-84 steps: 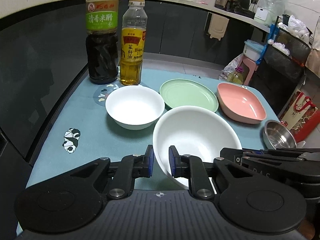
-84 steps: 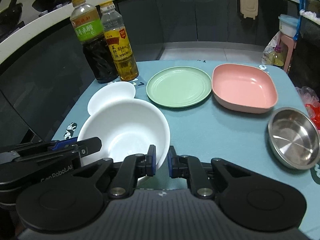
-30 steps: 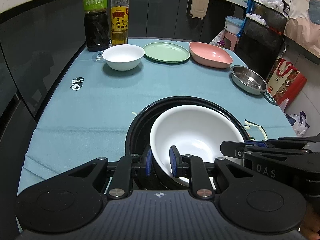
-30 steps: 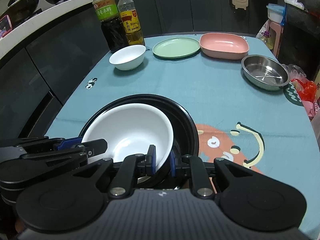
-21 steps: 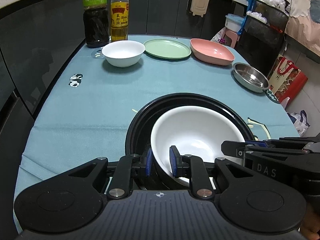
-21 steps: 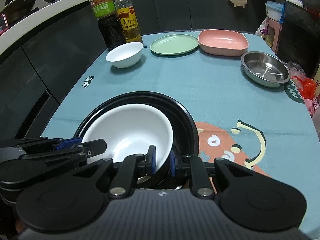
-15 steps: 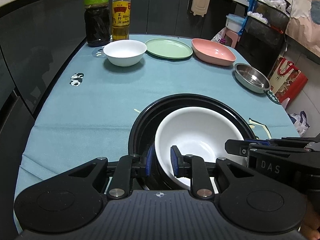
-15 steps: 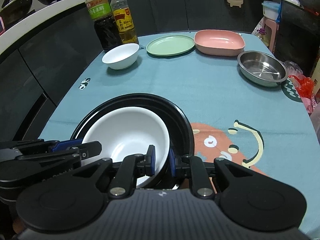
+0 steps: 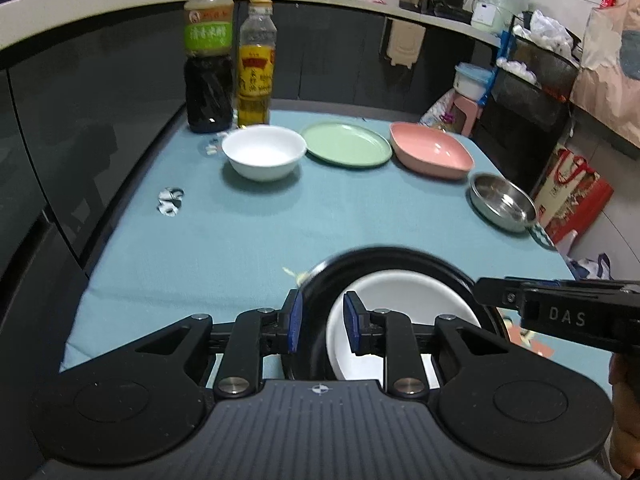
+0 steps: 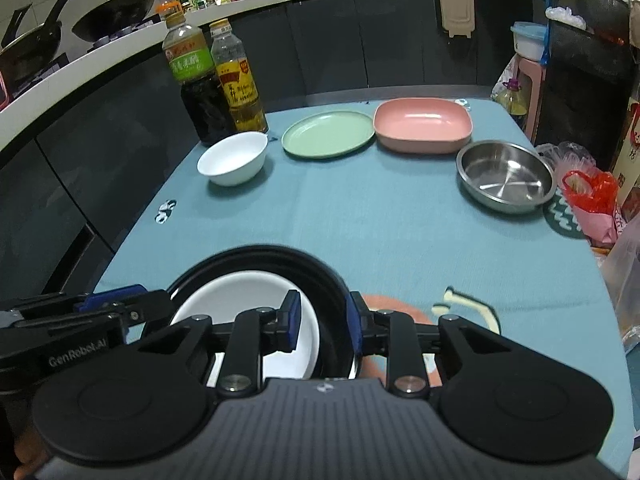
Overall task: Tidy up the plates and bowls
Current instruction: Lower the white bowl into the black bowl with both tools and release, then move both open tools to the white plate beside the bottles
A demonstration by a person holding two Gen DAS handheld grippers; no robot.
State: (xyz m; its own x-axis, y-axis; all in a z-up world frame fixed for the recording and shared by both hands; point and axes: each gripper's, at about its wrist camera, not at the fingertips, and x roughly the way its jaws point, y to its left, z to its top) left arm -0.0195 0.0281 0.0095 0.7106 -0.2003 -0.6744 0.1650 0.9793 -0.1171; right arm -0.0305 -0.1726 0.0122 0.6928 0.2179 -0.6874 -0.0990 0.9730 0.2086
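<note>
A large white bowl [image 9: 404, 312] [image 10: 248, 312] rests inside a black round dish [image 9: 384, 258] [image 10: 272, 258] at the near edge of the table. My left gripper [image 9: 322, 322] is open, its jaws straddling the left rims of both. My right gripper [image 10: 324, 322] is open over their right rims. Further back stand a small white bowl [image 9: 264, 152] [image 10: 234, 158], a green plate [image 9: 346, 150] [image 10: 328, 134], a pink dish [image 9: 430, 154] [image 10: 422, 124] and a steel bowl [image 9: 502, 202] [image 10: 506, 176].
Two sauce bottles [image 9: 228, 60] [image 10: 212, 80] stand at the table's far left corner, by the dark cabinets. A blue cloth [image 9: 320, 216] covers the table. Bags [image 10: 588, 196] and a stool [image 9: 464, 110] sit off its right side.
Both grippers have opened and let go of the large white bowl, which now sits in the black dish. Both have drawn back and up a little.
</note>
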